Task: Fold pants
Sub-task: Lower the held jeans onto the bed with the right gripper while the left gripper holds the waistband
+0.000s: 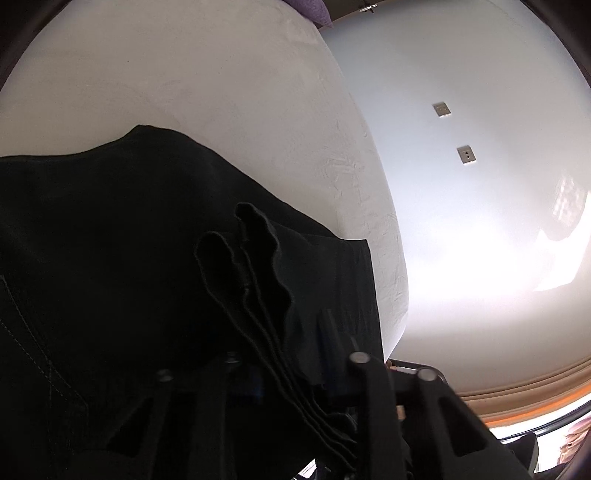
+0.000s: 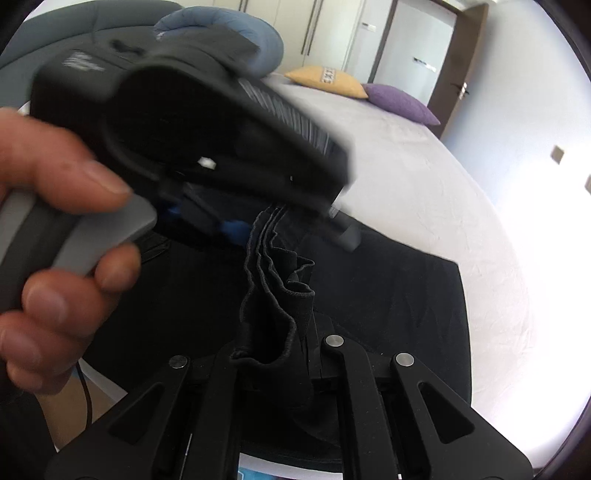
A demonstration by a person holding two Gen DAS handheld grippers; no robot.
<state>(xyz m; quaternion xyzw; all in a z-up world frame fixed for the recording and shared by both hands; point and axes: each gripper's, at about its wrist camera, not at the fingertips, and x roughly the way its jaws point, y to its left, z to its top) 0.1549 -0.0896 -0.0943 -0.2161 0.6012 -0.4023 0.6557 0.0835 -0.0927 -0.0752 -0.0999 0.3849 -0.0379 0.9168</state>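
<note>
The black pants lie spread on the white bed; they also show in the right wrist view. My left gripper is shut on a bunched stack of the pants' hem edges. My right gripper is shut on the same stack of hems, close beside the left one. In the right wrist view the left gripper and the hand holding it fill the upper left, with the fabric stretched between the two grippers.
The bed edge runs down the right, with pale floor beyond. A yellow pillow, a purple pillow and a blue bolster lie at the bed's far end. A door stands behind.
</note>
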